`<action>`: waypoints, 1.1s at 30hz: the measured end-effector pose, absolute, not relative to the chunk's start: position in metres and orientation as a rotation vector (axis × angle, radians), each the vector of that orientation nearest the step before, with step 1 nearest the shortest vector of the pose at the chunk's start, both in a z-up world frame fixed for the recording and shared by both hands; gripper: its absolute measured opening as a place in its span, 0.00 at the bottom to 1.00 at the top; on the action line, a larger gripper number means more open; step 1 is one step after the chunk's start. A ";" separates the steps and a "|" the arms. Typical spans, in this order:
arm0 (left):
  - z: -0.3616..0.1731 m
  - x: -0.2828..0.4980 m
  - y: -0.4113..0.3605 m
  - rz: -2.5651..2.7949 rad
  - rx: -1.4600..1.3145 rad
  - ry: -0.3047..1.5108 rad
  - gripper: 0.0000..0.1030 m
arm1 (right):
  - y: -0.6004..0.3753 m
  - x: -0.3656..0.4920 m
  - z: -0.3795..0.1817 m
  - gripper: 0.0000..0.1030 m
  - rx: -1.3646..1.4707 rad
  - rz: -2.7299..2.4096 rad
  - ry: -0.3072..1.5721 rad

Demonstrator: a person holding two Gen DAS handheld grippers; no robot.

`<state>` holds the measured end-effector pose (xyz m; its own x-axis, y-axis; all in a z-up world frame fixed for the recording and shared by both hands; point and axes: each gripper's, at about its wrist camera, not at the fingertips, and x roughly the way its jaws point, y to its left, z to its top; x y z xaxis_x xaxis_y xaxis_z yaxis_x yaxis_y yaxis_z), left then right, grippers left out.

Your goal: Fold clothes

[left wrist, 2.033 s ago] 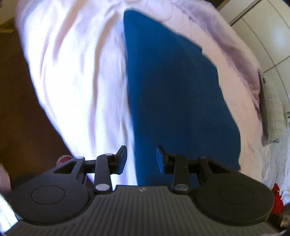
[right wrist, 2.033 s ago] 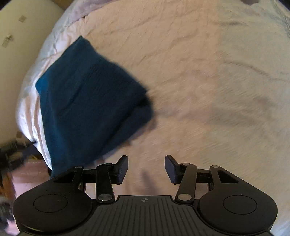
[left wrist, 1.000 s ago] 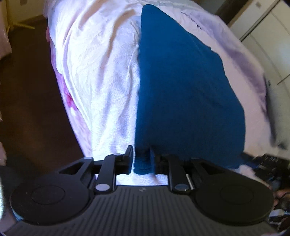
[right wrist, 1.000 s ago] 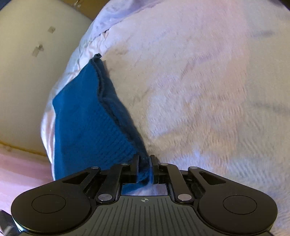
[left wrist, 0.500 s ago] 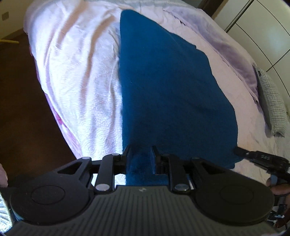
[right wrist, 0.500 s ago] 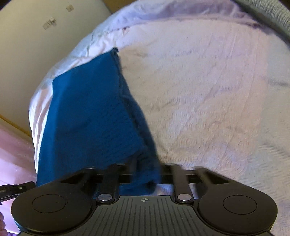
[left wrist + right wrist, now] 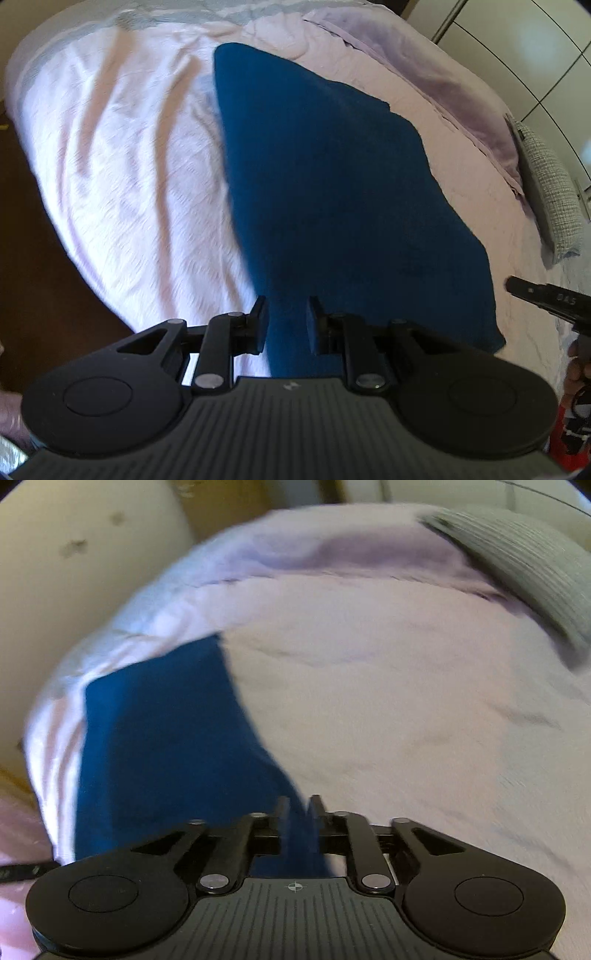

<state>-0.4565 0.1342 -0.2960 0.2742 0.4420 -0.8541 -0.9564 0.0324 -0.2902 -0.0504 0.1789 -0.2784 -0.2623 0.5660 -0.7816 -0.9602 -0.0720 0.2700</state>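
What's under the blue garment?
The pale pink bedspread shows all around the blue garment, which both grippers, left and right, hold at its near edge. Anything beneath the cloth itself is covered.

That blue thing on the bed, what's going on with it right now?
A person is folding a blue garment on a bed with a pale pink cover, using a handheld gripper in each hand. The left gripper is shut on one near corner of the fabric and the right gripper on the other. The rest of the garment lies spread on the cover. A grey pillow sits farther back.
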 end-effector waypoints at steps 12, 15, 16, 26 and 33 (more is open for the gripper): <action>-0.304 -0.432 0.102 1.286 -1.102 0.667 0.20 | 0.192 -0.050 -0.289 0.22 -0.713 1.749 0.911; -0.320 -0.421 0.086 1.348 -1.152 0.774 0.21 | 0.189 -0.050 -0.309 0.22 -0.847 1.745 0.945; -0.320 -0.418 0.080 1.377 -1.176 0.794 0.21 | 0.189 -0.049 -0.319 0.22 -0.905 1.728 0.959; -0.263 -0.378 0.037 1.520 -1.220 0.896 0.32 | 0.147 -0.038 -0.266 0.59 -0.969 1.827 0.994; -0.242 -0.345 0.025 1.526 -1.188 0.909 0.33 | 0.123 -0.024 -0.259 0.59 -0.976 1.827 1.081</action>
<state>-0.3445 0.0245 -0.2416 -0.0617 0.2389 -0.9691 -0.9660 -0.2586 -0.0023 -0.0245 0.1226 -0.2593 -0.3975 0.2360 -0.8867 -0.8909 -0.3305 0.3114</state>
